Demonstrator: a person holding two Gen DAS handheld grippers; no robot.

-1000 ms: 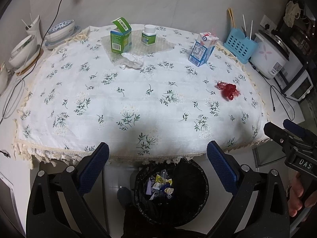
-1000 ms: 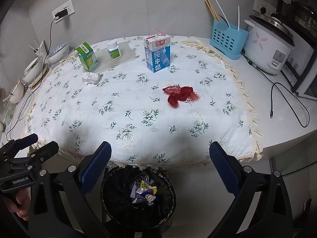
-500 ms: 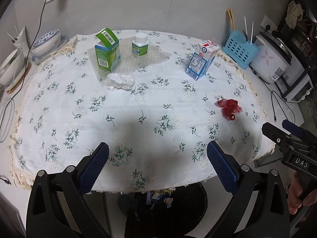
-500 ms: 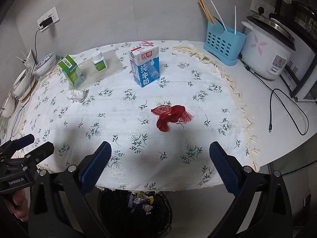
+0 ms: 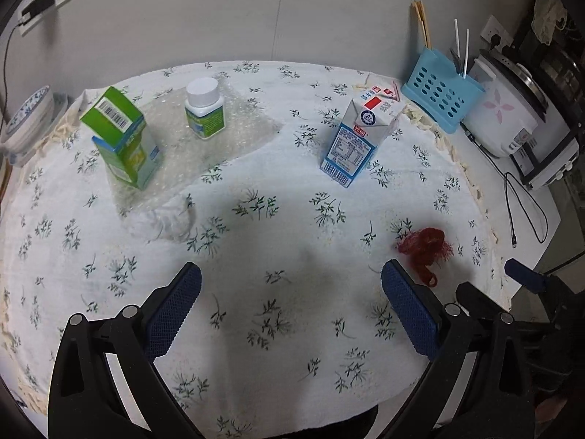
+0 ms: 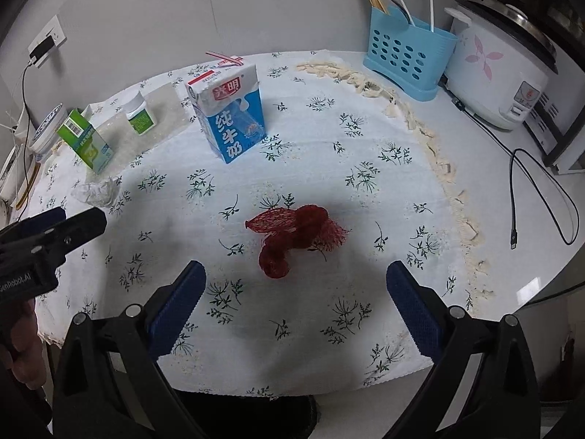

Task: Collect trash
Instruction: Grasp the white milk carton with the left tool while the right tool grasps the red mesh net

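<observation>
both the right gripper (image 6: pixel 295 294) and the left gripper (image 5: pixel 291 294) are spread wide and empty. the red net (image 6: pixel 292 236) lies just ahead of the right one; its loose mesh could slip out or drag the tablecloth (image 6: pixel 365 139).

Both wide-open grippers, left (image 5: pixel 290 305) and right (image 6: pixel 296 305), have advanced over the floral-clothed surface (image 5: pixel 278 329); the black trash bin has dropped almost out of view.

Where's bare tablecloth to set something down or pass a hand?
Widest free patch: the near middle of the tablecloth, bordered by the crumpled tissue, the milk carton and the red mesh net. Also free: right of the net toward the fringe. Crowded: far left, around the green box and pill bottle.
</observation>
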